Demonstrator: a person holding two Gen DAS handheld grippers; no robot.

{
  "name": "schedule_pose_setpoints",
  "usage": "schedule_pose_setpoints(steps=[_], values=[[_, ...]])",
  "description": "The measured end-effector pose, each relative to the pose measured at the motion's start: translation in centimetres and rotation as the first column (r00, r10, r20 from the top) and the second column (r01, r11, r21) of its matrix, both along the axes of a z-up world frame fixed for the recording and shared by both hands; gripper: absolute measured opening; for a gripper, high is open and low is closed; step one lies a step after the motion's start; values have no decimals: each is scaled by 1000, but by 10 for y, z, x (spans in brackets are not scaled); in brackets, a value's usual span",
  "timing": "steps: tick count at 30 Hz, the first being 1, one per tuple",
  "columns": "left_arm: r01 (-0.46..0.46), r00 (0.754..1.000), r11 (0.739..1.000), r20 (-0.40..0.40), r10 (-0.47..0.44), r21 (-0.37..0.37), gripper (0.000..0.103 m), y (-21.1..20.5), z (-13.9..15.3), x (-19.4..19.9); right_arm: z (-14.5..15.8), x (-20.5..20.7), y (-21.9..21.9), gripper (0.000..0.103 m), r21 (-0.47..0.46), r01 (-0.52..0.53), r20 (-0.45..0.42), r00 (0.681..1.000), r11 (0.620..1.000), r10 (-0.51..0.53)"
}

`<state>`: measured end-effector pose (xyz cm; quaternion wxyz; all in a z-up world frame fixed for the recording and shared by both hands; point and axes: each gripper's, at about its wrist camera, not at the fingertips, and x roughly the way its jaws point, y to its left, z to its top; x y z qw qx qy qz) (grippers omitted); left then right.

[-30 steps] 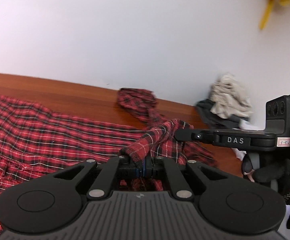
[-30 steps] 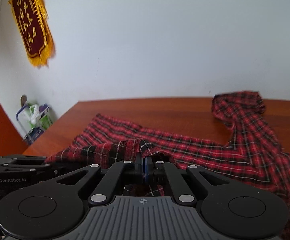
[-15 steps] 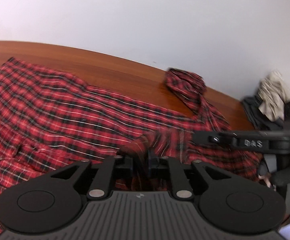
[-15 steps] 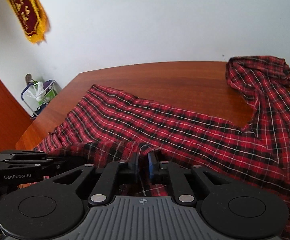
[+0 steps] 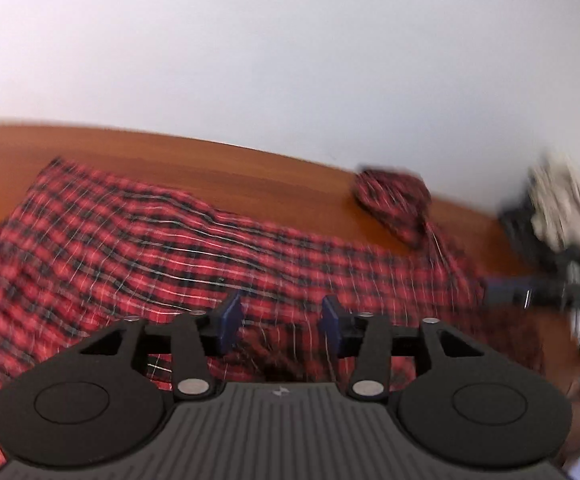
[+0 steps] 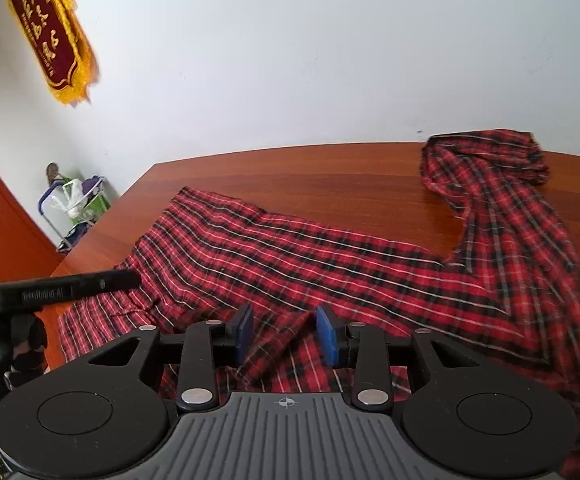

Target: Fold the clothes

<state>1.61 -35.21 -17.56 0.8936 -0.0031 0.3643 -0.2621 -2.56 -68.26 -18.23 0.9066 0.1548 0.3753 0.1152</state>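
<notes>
— Bright, even daylight in both views; soft, faint shadows only. Mild sheen on the wooden table (image 6: pixel 330 176) in the right wrist view.

— Sharp there, mostly. Crisp checks on the plaid shirt (image 6: pixel 330 264), strong fisheye bending, dark corners.

— Left wrist view smeared by motion: shirt pattern streaked, heap of clothes (image 5: pixel 558 208) at the right edge blurred beyond telling. White wall (image 5: pixel 290 60) nearly washed out.

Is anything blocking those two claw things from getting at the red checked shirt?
Nothing visible. Both the left gripper and right gripper sit directly over the red plaid shirt on the wooden table, jaws opening, cloth lying loose between them.
</notes>
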Motion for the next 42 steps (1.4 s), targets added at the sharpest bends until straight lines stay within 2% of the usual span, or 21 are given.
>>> schedule_pose_setpoints(steps=[4,7,10,12,15,20,24,27,28,29,31,32,36,42], values=[[181,983,980,24,-183,81,58,-11,-8,-15,12,-26,-6,42,8,67,-1,998,998,-66],[256,965,962,26,-260,96,61,-16,-18,-22,20,-49,-9,45,2,131,-4,991,991,-131],[316,947,943,16,-320,102,65,-22,-28,-27,27,-74,-9,53,-18,192,-11,981,981,-193],[356,934,929,6,-358,105,65,-28,-35,-28,29,-91,-8,53,-27,226,-19,974,974,-226],[393,918,914,9,-396,102,65,-37,-46,-28,30,-113,-7,55,-37,284,-35,958,958,-285],[438,894,881,17,-448,179,65,-59,-67,-23,26,-146,-3,55,-36,392,-63,917,919,-393],[479,874,852,-22,-485,211,65,-72,-85,-19,23,-164,-3,58,-53,446,-78,890,894,-449],[473,876,844,-32,-482,253,59,-77,-96,-17,23,-176,-4,58,-68,481,-85,870,874,-486],[467,879,845,-35,-475,260,46,-77,-99,-15,23,-179,-5,58,-71,493,-85,863,867,-498],[464,881,848,-39,-471,255,38,-77,-101,-13,22,-182,-5,58,-74,503,-85,857,861,-508],[458,887,862,-47,-459,215,11,-74,-100,-6,22,-186,-5,58,-83,521,-87,846,850,-527],[448,893,873,-48,-448,193,7,-71,-97,-1,21,-188,-5,58,-88,527,-87,841,845,-534],[392,919,910,-22,-393,136,6,-62,-78,18,22,-194,-7,59,-89,545,-82,830,834,-551],[292,954,949,31,-298,116,6,-59,-53,63,21,-193,-10,59,-88,553,-75,826,828,-559]])
